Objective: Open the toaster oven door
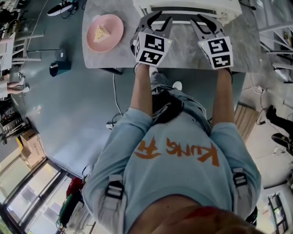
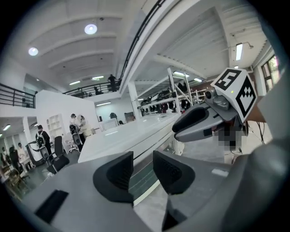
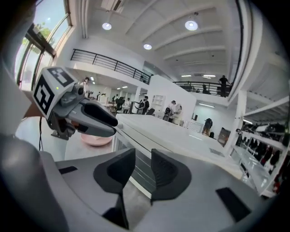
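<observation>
The toaster oven [image 1: 192, 5] has a smooth white shell with a soft gloss, and its door [image 3: 142, 171] shows dark, shiny glass. It stands on a tabletop [image 1: 183, 48] with a grey, marbled, stone-like surface, fairly matt. At the left sits a pink plate [image 1: 115, 26], smooth and glazed. The left gripper [image 1: 155, 20] and right gripper [image 1: 207, 20] are matt grey plastic, and their black pads [image 2: 170, 173] look finely textured. The marker cubes [image 1: 151, 48] carry flat black-and-white print. The floor [image 1: 68, 105] is smooth with a dull sheen. The person's shirt [image 1: 183, 173] is soft pale-blue cloth.
</observation>
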Action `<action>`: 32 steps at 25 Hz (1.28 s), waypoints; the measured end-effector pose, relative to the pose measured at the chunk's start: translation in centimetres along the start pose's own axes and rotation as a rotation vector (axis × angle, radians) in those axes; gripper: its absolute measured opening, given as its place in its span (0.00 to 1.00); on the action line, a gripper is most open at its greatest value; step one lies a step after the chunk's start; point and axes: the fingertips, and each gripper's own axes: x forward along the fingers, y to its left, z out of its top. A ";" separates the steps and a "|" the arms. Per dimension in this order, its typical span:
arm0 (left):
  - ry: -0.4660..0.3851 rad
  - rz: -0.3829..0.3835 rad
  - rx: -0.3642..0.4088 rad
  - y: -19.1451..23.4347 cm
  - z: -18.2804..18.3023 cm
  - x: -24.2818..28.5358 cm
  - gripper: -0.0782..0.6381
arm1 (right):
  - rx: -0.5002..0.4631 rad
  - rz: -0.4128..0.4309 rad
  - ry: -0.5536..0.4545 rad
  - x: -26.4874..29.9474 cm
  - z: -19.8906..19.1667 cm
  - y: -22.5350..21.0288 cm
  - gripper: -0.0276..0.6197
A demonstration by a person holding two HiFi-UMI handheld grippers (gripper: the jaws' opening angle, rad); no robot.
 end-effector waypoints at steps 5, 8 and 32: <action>0.088 -0.115 0.169 -1.3 -0.1 1.4 0.30 | -0.256 0.054 0.084 1.0 -0.8 0.1 0.24; 0.168 -0.156 0.344 -1.9 -0.4 2.2 0.31 | -0.413 0.086 0.124 1.4 -0.5 0.0 0.24; 0.333 -0.264 0.617 -3.2 -2.7 4.0 0.27 | -0.691 0.329 0.295 2.2 -2.9 0.9 0.19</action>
